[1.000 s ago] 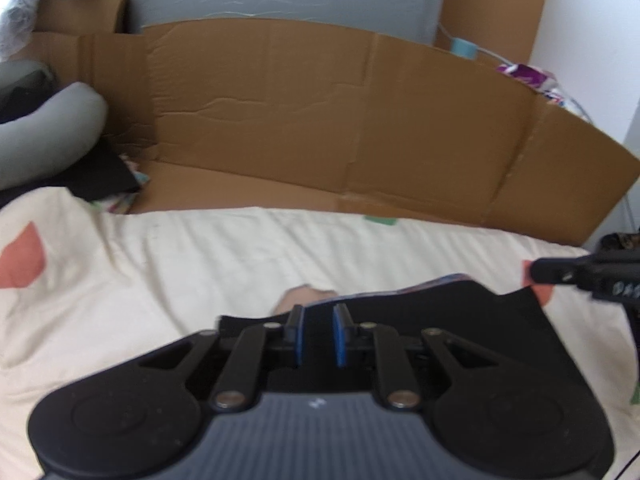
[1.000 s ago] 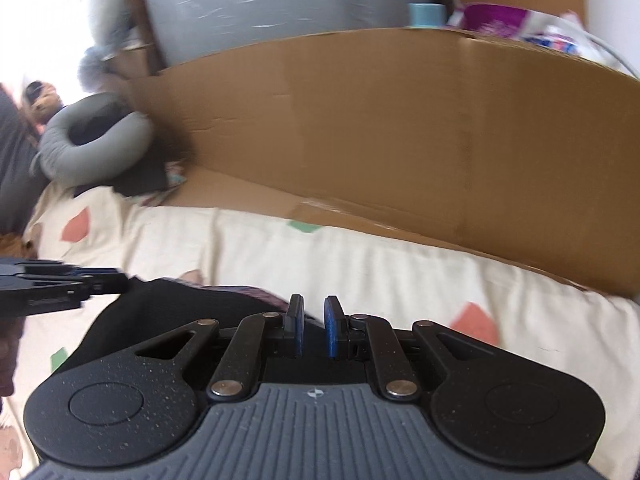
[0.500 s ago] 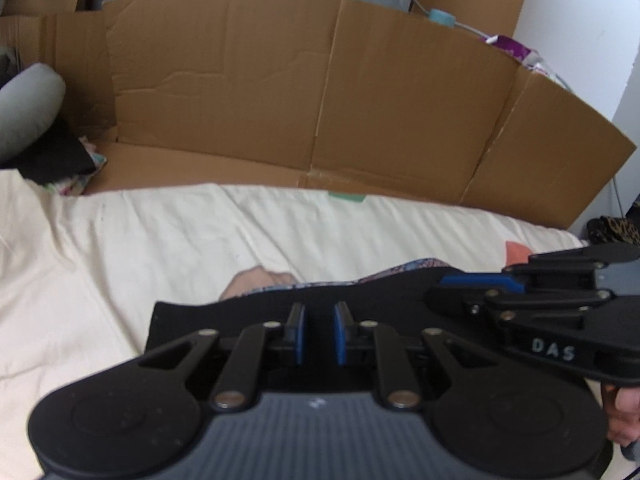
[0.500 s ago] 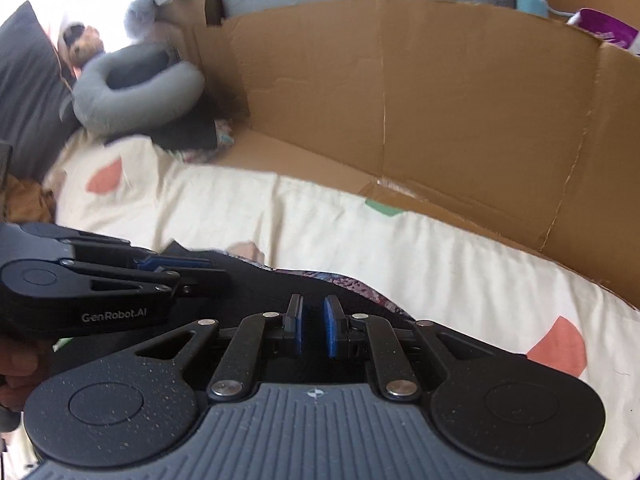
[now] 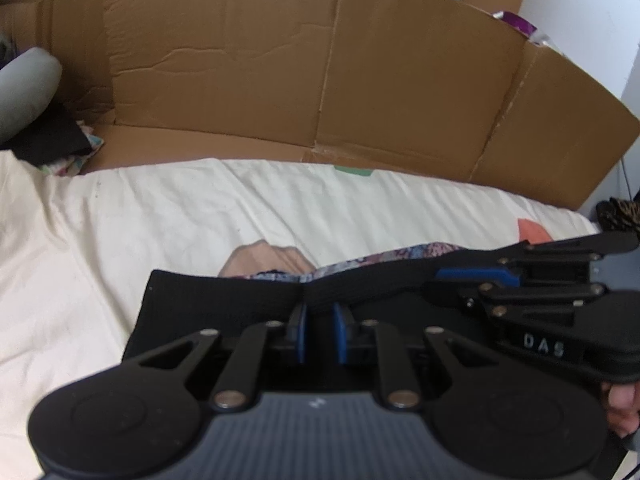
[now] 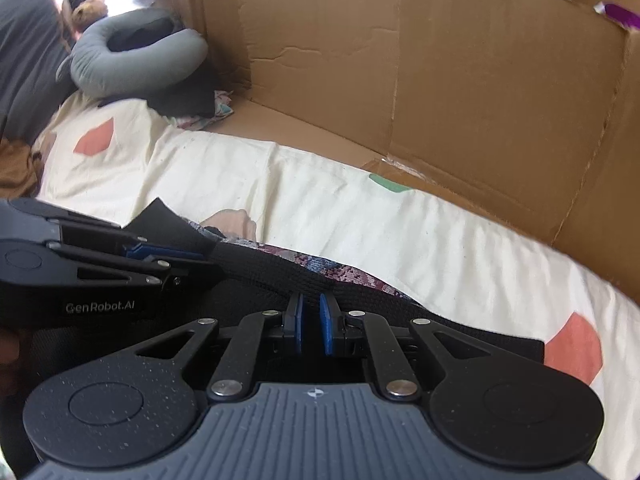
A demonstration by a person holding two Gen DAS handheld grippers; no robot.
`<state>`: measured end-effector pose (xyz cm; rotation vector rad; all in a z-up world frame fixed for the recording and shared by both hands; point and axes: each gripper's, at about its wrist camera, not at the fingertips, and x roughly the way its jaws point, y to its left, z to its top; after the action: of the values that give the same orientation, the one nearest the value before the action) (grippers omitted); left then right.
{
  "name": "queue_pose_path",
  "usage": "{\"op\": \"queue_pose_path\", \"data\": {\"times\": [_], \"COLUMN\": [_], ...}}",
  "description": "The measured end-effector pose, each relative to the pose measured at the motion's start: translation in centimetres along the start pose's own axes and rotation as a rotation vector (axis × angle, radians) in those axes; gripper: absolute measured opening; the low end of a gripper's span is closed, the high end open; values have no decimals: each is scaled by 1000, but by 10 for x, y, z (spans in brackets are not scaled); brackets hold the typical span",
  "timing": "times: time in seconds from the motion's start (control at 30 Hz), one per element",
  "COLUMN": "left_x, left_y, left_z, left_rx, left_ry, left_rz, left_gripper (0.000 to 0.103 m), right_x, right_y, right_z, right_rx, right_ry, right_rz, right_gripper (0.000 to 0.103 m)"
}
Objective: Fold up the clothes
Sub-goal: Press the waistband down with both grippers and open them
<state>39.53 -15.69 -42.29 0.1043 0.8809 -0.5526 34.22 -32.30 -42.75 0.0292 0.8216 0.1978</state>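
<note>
A black garment with a patterned purple lining (image 5: 224,296) (image 6: 280,272) lies on the cream bedsheet (image 5: 160,216) (image 6: 360,216). My left gripper (image 5: 319,320) is shut on the garment's black waistband edge. My right gripper (image 6: 311,320) is shut on the same black edge. The two grippers are close side by side: the right gripper shows in the left wrist view (image 5: 472,280), and the left gripper shows in the right wrist view (image 6: 172,258). The rest of the garment is hidden under the gripper bodies.
A wall of brown cardboard (image 5: 320,72) (image 6: 440,80) stands along the far side of the bed. A grey neck pillow (image 6: 132,60) on dark cloth lies at the far left. The sheet has coral patches (image 6: 572,348).
Both grippers have come closer together while holding the garment edge, and each now shows larger in the other's view. The black edge is bunched between them.
</note>
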Motion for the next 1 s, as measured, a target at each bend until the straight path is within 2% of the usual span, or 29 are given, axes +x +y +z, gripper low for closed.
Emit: {"op": "queue_pose_path", "data": {"times": [0.1,0.23,0.37,0.5,0.63,0.8,1.0], "left_x": [-2,-22,-41,-49,-47,-36,-25], "left_y": [0,0,-4,-9,-10,-1,7], "left_z": [4,11,15,5,-11,-23,-19], "left_rx": [-8,-7,16,7,-12,-51,-68], "left_ry": [5,-55,-95,-99,-75,-48,-35], "left_rz": [-1,-23,-24,-32,-42,-35,-11], "left_gripper": [17,16,16,16,16,16,17], "right_x": [1,-5,-30,-54,-69,-59,-38], "right_y": [-1,1,-11,-17,-11,-5,-13], "right_z": [4,15,18,10,-5,-23,-30], "right_rx": [12,-24,21,40,-14,-80,-83], "right_ry": [18,41,-18,-68,-94,-47,-8], "right_rz": [3,14,47,58,69,55,-1], "right_gripper": [15,16,17,17,17,17,20]}}
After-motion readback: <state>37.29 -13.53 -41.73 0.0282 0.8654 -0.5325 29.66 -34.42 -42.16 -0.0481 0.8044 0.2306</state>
